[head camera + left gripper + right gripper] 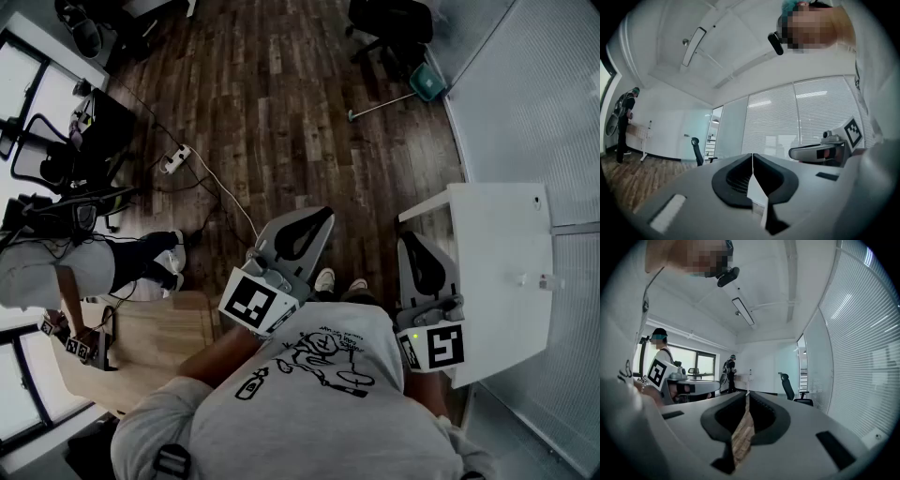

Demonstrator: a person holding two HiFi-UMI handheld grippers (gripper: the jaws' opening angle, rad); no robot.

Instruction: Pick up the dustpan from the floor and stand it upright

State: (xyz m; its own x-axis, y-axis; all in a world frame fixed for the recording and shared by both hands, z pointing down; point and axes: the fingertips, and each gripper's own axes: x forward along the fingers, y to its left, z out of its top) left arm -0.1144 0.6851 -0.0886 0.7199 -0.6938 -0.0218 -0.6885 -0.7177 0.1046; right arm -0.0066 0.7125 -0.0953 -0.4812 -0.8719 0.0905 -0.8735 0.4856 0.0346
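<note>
**A:** Start at the left of the head view. What is there?

**B:** Another person (pixel 84 267) stands at mid-left and has no part in this. Just left of centre is the left hand-held gripper (pixel 322 216), held close to the wearer's chest with its jaws pressed together on nothing. To its right, the right hand-held gripper (pixel 410 240) is also closed tip to tip and empty, beside the white tabletop (pixel 506 253).

**A:** And the dustpan?

**B:** The dustpan (pixel 427 84) is in the upper right. It lies flat on the wooden floor (pixel 281 112), and its long handle (pixel 382 104) runs down and left from the teal pan. It is well apart from both grippers.

**A:** How will it handle?

**B:** I'd judge it to be light, stiff plastic on a thin, rigid pole. The handle is the place to take hold, some way up from the pan, so the pan can pivot on the floor as the pole swings upright. A smooth pole could twist or slip between the pads, so the grip should go square across it.

**A:** What do the gripper views add?

**B:** Each shows its own jaws meeting in a shut seam more plainly than the head view does. Both look level across the room. The left gripper view takes in window blinds (pixel 811 117), and the right gripper view takes in an office chair (pixel 790 387). Neither shows the dustpan, which appears only in the head view.
</note>
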